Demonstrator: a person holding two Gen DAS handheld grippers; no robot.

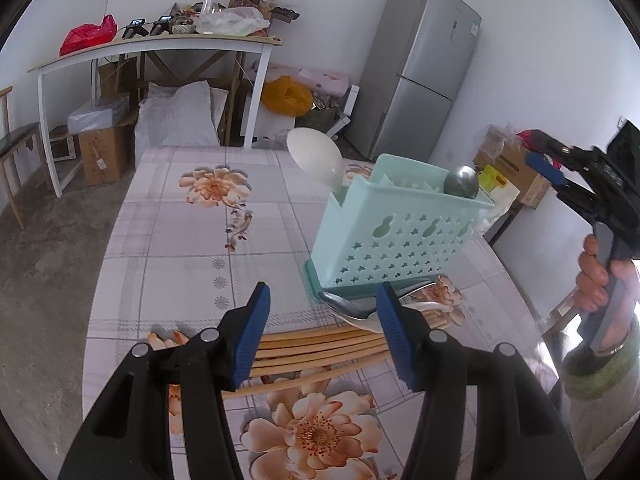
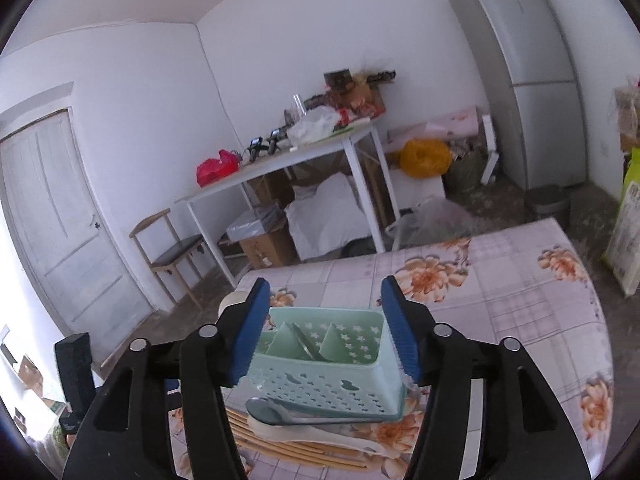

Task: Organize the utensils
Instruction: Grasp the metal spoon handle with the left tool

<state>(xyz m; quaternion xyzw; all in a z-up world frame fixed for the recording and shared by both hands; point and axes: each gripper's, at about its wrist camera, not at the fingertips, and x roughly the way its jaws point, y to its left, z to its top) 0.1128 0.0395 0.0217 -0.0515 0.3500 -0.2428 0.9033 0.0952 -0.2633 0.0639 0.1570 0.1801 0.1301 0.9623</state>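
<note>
Chopsticks (image 1: 316, 344) lie in a loose bundle on my flowered tablecloth (image 1: 180, 240), just in front of the mint-green utensil caddy (image 1: 396, 236), with a metal spoon (image 2: 280, 410) and a white spoon (image 2: 312, 436) resting across them at the caddy's base. My left gripper (image 1: 322, 328) hangs over the chopsticks with its jaws apart and nothing between the pads. My right gripper (image 2: 324, 328) also stands wide, above the caddy, where a white ladle (image 1: 320, 160) and a steel spoon (image 1: 461, 183) stand upright.

Open left tongs (image 1: 322, 334) above chopsticks (image 1: 316, 350) — mint caddy (image 1: 394, 236), white spoon (image 1: 316, 158)
</note>
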